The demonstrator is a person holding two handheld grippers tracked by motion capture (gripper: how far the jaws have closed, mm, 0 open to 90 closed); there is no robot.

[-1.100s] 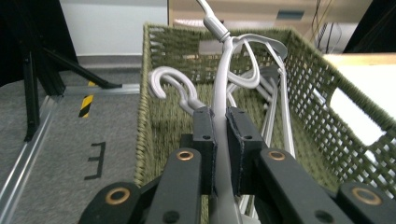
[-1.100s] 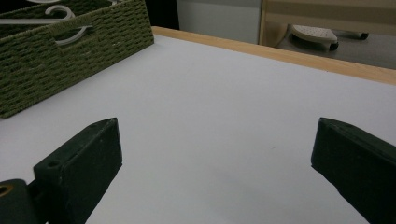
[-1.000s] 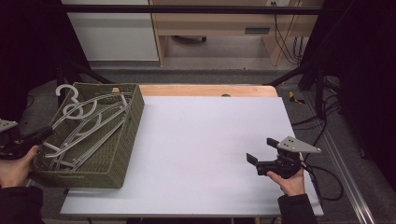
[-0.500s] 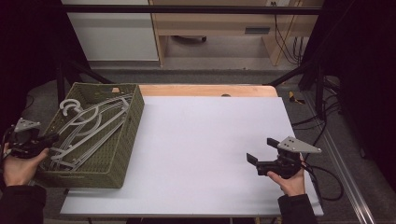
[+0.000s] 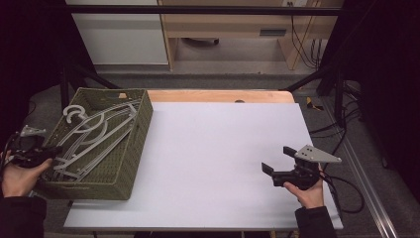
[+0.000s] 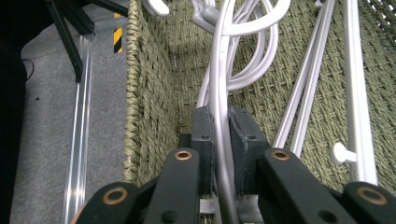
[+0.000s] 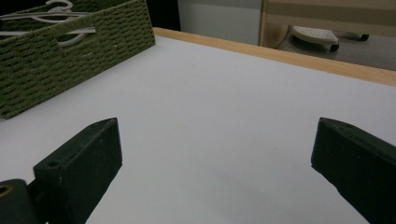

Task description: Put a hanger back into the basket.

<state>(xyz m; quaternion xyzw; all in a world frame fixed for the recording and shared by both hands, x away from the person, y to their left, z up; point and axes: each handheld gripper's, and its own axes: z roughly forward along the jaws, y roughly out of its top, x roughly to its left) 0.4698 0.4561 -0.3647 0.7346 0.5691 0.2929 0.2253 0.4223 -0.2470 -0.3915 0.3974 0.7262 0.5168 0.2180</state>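
High view, left side: the left gripper (image 5: 49,151) sits at the near left corner of the green woven basket (image 5: 130,163), held in the person's left hand (image 5: 20,176).
Left gripper state: its fingers (image 6: 204,135) are pressed together on the pale grey bar of a hanger (image 6: 219,112), which runs up between the pads and away from them.
Hanger place: it lies with the other hangers (image 5: 91,139) inside the basket; the basket's woven wall (image 6: 147,93) stands just left of the fingers.
Table: the white table top (image 5: 218,148) stretches between the two grippers.
Right gripper: the right gripper (image 5: 280,166) rests low over the table near its right edge, well apart from the basket.
Right gripper state: its fingers (image 7: 84,163) stand wide apart with bare table between them.
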